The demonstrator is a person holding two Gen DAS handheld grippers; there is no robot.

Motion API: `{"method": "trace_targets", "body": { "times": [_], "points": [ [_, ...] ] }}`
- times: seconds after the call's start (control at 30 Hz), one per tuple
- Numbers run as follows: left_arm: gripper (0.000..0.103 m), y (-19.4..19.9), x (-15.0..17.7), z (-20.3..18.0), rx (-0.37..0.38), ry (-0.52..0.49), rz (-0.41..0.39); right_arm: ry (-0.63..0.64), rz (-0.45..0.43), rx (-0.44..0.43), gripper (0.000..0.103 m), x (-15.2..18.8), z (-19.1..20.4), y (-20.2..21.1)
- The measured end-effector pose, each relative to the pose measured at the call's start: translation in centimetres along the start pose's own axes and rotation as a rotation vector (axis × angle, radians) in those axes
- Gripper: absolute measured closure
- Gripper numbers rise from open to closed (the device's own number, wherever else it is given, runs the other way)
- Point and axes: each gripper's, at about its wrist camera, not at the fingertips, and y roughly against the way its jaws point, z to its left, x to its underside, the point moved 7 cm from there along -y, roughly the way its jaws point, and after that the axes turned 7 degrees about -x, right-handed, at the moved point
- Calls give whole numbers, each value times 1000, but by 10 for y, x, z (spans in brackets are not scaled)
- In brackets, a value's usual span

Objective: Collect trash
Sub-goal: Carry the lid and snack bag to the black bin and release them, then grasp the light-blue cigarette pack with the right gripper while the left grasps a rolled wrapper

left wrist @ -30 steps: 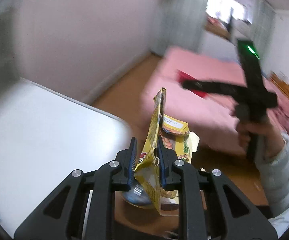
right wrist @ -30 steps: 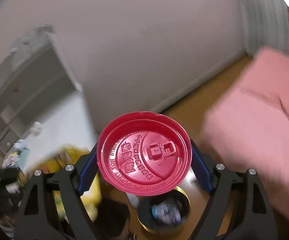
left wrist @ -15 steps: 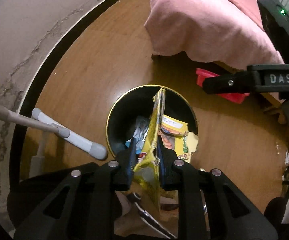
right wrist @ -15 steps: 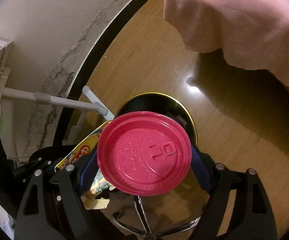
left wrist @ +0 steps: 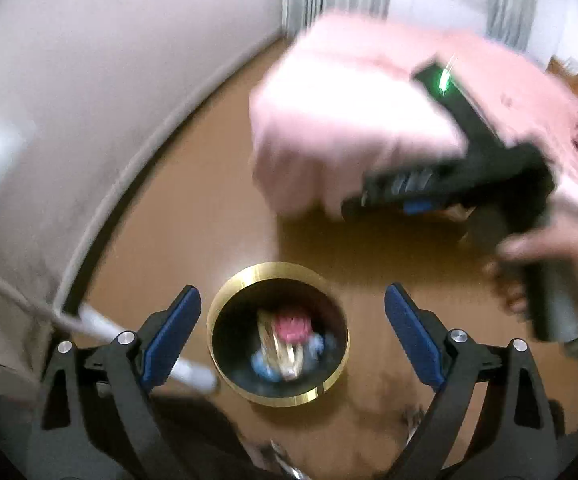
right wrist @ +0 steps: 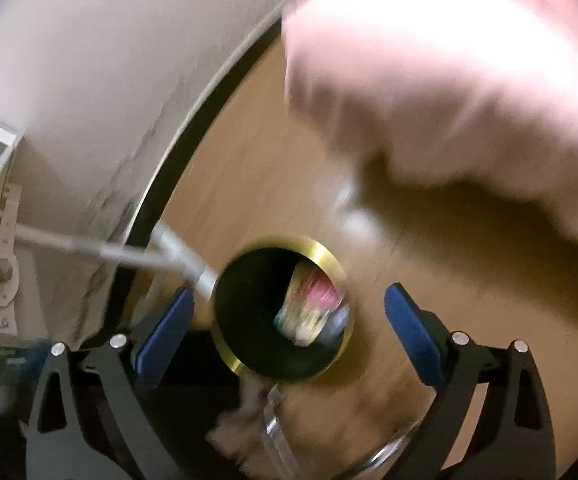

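Both claws hang over the round black waste bin with a brass-coloured rim, which stands on the brown wooden floor near the foot of the bed with its pink cover. The left claw stands spread wide with nothing between its blue pads; its jaws have just been opening, and the yellow foil snack wrapper it carried a moment ago now lies in the bin. The right claw is likewise spread and empty, its jaws also having just opened, and the red plastic cup lid it bore half a second ago rests down among the litter beside the wrapper. In the left wrist view the right claw appears blurred at the upper right, held in a hand. Both pieces look light. The wrapper is thin, crinkly and probably slick, so it is best pinched flat across a doubled edge with the pads pressed close. The lid is a stiff, shallow disc that would likely flex or pop free if squeezed hard, so a wide grip across its rim suits it. A white metal leg passes close by the bin on its left.
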Motion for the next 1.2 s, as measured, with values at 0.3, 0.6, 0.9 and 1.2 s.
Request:
{"method": "trace_targets", "body": {
  "times": [0.3,0.6,0.9,1.2],
  "points": [
    [7,166,-24,138,-235,249,-305,326,-324,72,7,-30,116,93],
    [7,301,159,336,-784,656,-211,729,-307,-123,7,39,362,65],
    [7,339,352,483,-760,1104,4,1021,-107,-342,7,185,575,0],
    [7,310,323,489,-528,999,-33,1115,-33,-198,7,218,601,-51]
  ]
}}
